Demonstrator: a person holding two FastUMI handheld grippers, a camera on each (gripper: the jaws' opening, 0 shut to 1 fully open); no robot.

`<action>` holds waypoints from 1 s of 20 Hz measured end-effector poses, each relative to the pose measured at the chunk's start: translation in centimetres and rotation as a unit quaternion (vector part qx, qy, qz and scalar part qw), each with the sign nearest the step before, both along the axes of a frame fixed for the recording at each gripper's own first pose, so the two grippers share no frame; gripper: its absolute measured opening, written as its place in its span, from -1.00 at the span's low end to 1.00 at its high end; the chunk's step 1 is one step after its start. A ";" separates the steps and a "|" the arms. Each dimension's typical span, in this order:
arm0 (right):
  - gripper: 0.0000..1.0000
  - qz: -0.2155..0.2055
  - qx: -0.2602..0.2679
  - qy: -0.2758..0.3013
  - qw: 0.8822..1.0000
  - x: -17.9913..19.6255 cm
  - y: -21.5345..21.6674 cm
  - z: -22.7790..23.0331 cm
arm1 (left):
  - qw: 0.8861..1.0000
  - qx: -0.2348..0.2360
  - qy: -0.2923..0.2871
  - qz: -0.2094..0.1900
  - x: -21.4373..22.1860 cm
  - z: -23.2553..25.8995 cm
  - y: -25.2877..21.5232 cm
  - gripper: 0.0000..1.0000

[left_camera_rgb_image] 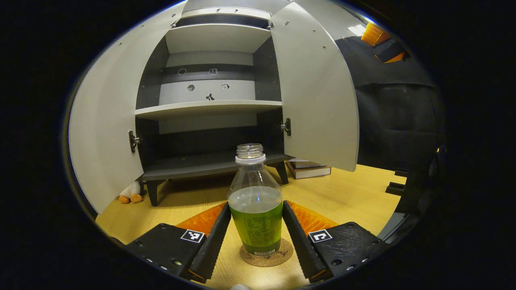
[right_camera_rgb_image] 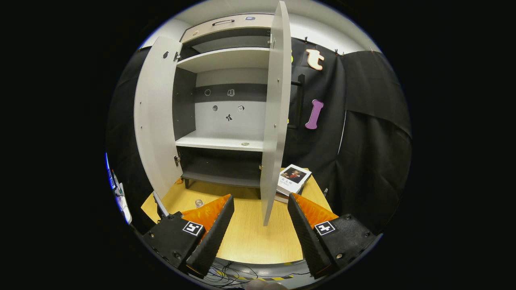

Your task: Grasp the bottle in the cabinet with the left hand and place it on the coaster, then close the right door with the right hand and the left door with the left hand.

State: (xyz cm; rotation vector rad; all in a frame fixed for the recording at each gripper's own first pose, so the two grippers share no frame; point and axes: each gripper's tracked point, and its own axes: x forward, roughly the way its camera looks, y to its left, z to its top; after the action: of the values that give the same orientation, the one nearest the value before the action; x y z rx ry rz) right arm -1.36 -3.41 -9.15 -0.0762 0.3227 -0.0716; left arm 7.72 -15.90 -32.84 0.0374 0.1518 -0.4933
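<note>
left gripper (left_camera_rgb_image: 256, 225) fingers flank the uncapped bottle (left_camera_rgb_image: 255, 201), seemingly touching it, bottle upright on the cork coaster (left_camera_rgb_image: 267, 256). right gripper (right_camera_rgb_image: 260, 225) gapes wide, empty. beyond, cabinet (left_camera_rgb_image: 209, 106) doors both open.

wooden table (left_camera_rgb_image: 342, 197) carries everything. stack of books (right_camera_rgb_image: 293, 180) lies flat on it by the black cloth wall (right_camera_rgb_image: 363, 133), top cover has a picture. small plush toy (left_camera_rgb_image: 131, 193), white with orange feet, sits on table at far edge. cables (right_camera_rgb_image: 234, 270) lie below the table's near edge
</note>
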 end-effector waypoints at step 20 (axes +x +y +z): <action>0.65 0.012 0.021 -0.082 0.996 -0.4 1.1 3.4 | 0.992 -0.036 -0.059 0.110 -1.6 23.6 8.9 0.92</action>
State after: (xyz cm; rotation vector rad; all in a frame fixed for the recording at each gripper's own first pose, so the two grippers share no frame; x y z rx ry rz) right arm -1.80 -2.30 -5.78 -0.0325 0.1594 -0.0474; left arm 6.10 -7.03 -9.26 -0.0212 0.0218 -0.2755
